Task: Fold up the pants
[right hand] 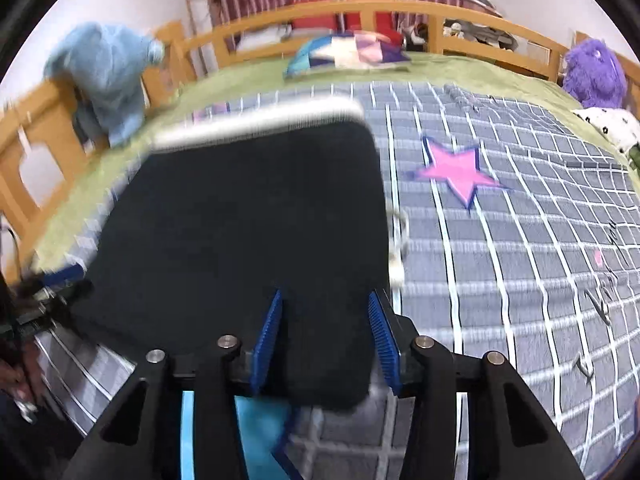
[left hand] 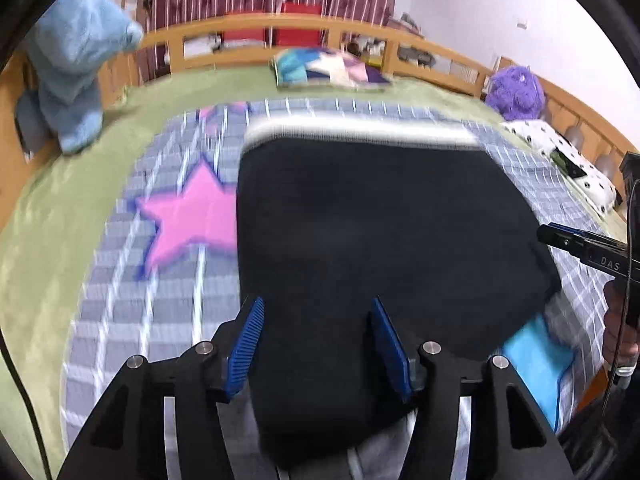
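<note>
Black pants (left hand: 384, 216): folded pad, center frame, on checked blanket (left hand: 132, 312). Likely soft, light, limp; grip the near corners. Left gripper (left hand: 316, 344) and right gripper (right hand: 326, 340): jaws part-open astride near edge, not pinching.

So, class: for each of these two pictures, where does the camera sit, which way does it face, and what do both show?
Left wrist: on the left tongs, facing down the bed over the folded black pants; the right tongs and a hand show.
Right wrist: on the right tongs, over the same pants.
Shared: pants, grey checked blanket, wooden bed rail.
</note>
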A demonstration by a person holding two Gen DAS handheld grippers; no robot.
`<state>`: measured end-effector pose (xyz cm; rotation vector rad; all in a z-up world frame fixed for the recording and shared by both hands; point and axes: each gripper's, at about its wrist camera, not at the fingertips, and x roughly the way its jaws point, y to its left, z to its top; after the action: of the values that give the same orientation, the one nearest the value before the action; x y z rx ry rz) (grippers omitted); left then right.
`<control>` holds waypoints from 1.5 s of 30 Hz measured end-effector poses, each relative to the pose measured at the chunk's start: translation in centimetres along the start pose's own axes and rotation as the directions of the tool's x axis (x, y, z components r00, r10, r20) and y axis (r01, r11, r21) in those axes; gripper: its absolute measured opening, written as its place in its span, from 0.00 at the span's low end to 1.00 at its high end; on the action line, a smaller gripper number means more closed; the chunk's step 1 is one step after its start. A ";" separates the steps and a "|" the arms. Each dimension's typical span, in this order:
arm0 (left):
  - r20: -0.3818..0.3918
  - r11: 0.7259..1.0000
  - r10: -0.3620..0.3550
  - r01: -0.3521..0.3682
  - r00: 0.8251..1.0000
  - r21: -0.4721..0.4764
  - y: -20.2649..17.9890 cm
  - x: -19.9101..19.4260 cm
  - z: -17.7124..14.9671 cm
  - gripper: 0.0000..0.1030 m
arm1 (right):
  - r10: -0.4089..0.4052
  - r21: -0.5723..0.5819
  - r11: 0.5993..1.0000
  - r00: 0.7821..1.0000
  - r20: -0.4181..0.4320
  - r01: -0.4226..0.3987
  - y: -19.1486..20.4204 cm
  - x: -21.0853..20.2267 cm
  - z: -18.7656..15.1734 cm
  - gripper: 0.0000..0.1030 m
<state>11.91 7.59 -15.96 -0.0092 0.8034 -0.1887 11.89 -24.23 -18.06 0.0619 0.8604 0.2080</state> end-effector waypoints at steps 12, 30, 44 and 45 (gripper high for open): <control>-0.052 0.993 0.114 -0.112 0.992 0.036 -1.1 12.6 11.3 0.62 | -0.120 -0.174 0.977 0.991 0.052 0.127 2.9 11.0 9.9 0.45; -0.144 0.999 0.035 -0.039 0.989 -0.023 1.2 9.3 6.7 0.67 | -0.069 -0.087 0.994 0.997 0.036 0.072 0.7 7.9 7.9 0.45; -0.182 0.983 -0.097 0.066 0.978 -0.173 2.6 2.0 -1.8 0.67 | -0.092 0.033 0.995 0.994 -0.058 0.094 -0.2 0.8 -1.3 0.47; -0.182 0.983 -0.100 0.068 0.978 -0.173 2.5 1.5 -2.5 0.67 | -0.101 0.027 0.994 0.992 -0.071 0.103 0.1 0.4 -2.0 0.47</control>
<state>11.59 9.92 -18.96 -0.1855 1.0091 -0.2043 10.60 -24.11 -19.65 0.0390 0.9337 0.1019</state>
